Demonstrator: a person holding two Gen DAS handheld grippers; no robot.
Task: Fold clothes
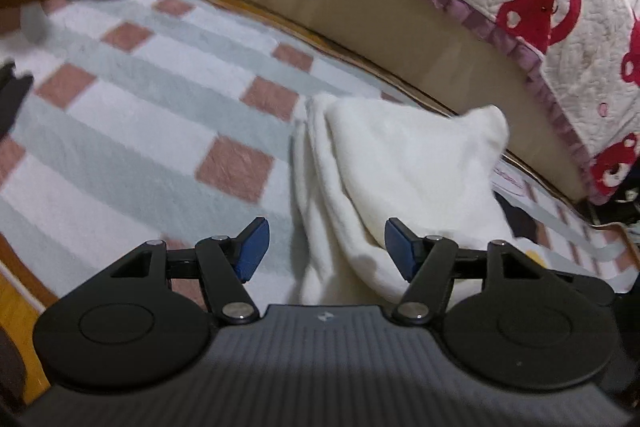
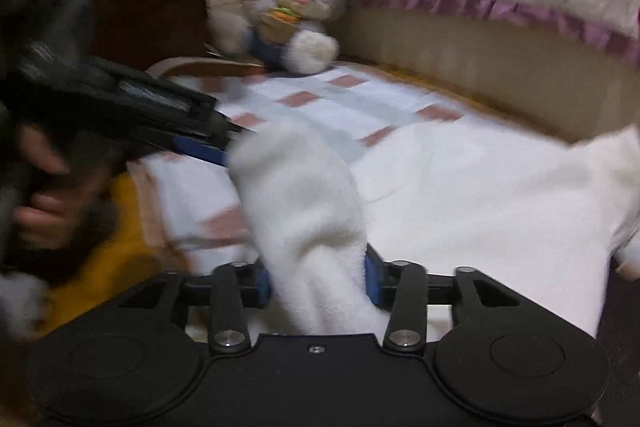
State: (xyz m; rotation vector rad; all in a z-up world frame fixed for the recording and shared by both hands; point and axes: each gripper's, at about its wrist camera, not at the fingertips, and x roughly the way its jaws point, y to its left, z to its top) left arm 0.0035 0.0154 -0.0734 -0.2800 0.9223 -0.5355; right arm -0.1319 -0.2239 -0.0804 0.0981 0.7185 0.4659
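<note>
Two tongs over white fleece garment: left gripper spread wide above it, right gripper clenched on a bunched fold.

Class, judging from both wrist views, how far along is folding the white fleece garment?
Done: the white fleece garment already lies doubled in layers on the checked blanket. In hand: the right gripper pinches a bunched fold; the left gripper is open. Left: flattening and finishing.

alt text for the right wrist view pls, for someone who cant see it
The right gripper pinches a bunched fold of a fluffy white garment between its blue pads, over a bed with a checked blanket. At left, blurred, the left gripper meets the same fabric. A grey plush rabbit sits behind.
</note>
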